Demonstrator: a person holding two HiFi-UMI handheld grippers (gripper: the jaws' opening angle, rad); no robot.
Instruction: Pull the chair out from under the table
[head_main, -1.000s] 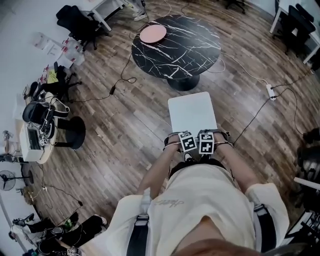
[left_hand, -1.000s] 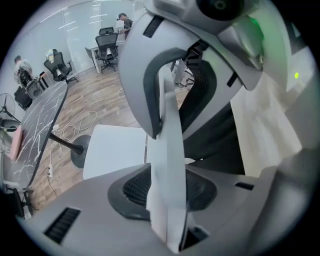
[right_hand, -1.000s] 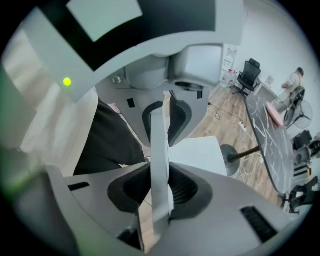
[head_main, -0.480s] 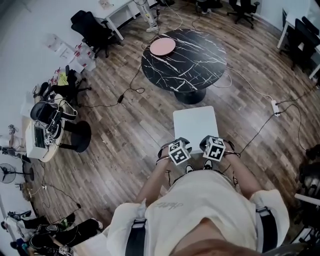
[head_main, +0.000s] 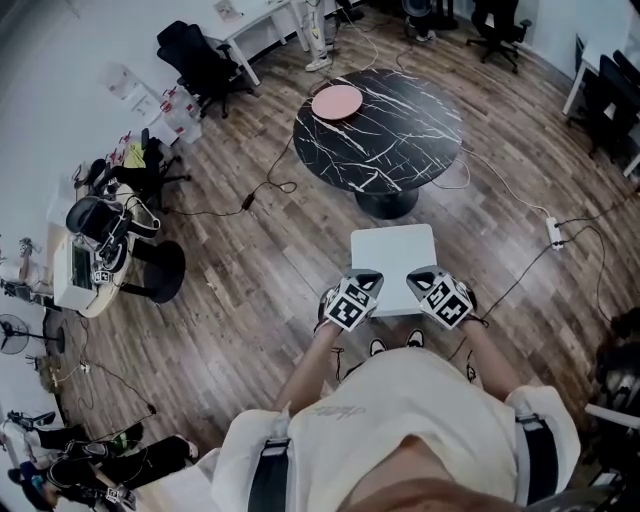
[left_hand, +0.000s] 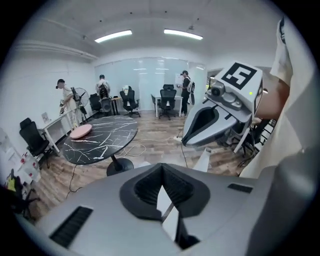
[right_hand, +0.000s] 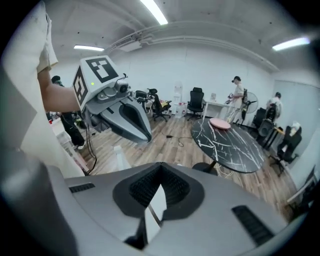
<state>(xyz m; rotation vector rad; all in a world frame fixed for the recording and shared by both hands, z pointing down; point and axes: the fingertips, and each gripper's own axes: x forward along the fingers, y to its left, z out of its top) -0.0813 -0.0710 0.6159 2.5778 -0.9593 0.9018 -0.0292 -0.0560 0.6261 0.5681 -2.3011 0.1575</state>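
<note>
Both tools are on the chair now. The white seat sits mid-frame, out from under the round black counter and just below its foot in the picture. The left hand-held gripper is at the seat's near left corner and the right hand-held gripper at the near right corner, the two side by side. The person stands right behind them at the bottom of the frame. Each gripper's own view shows its jaws pinched onto a thin white edge of the chair (only a sliver shows between the dark pads). A pink dish lies on the counter's upper left.
</note>
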